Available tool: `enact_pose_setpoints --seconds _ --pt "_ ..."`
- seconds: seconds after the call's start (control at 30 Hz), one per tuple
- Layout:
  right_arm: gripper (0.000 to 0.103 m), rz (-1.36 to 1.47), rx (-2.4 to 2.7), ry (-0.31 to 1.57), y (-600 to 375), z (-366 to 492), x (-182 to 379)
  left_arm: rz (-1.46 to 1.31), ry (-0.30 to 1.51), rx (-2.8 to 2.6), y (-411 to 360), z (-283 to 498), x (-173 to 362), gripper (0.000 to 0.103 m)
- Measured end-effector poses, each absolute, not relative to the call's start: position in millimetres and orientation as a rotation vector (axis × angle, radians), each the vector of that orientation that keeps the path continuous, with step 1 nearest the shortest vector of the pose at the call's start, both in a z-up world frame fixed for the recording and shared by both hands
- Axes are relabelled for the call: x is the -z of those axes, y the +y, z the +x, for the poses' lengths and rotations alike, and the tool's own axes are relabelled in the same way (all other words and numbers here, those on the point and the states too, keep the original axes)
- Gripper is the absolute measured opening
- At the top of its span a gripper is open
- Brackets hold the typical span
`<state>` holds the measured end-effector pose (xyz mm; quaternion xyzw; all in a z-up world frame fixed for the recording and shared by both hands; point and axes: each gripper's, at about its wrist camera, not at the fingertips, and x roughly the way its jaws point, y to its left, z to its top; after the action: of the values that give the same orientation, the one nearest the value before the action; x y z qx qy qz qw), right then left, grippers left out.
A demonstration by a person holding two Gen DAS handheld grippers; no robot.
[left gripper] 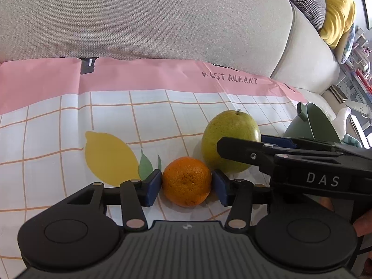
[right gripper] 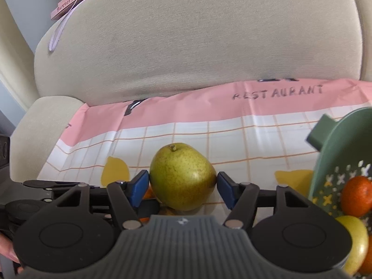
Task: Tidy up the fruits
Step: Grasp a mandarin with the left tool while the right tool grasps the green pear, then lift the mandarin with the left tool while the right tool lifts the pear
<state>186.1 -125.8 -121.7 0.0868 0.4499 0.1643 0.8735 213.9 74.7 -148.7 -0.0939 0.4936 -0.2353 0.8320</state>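
An orange rests on the checked cloth between the blue pads of my left gripper, and both pads press on its sides. Right behind it stands a green-yellow pear. In the right wrist view the pear stands upright, stem up, with my right gripper shut on its flanks. One black finger of the right gripper crosses in front of the pear in the left wrist view. A green colander bowl at the right holds an orange and a yellow-green fruit.
The pink and white checked cloth with printed lemons covers a sofa seat. The beige back cushion rises just behind it. The green bowl leans at the cloth's right edge. A pink book lies on the sofa's top at left.
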Motion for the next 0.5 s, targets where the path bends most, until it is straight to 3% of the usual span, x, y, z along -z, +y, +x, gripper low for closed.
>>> enact_pose_setpoints --seconds 0.27,0.33,0.5 --pt "0.061 0.16 -0.341 0.955 -126.6 190.0 121.7 -0.218 1.05 0.497 74.1 215.4 150.8 0.059" --pt "0.061 0.158 -0.342 0.956 -126.5 190.6 121.8 -0.222 1.047 0.502 74.4 215.0 150.5 0.052" --pt "0.06 0.145 -0.347 0.95 -124.0 191.4 121.0 -0.228 1.039 0.499 75.2 213.9 150.1 0.052"
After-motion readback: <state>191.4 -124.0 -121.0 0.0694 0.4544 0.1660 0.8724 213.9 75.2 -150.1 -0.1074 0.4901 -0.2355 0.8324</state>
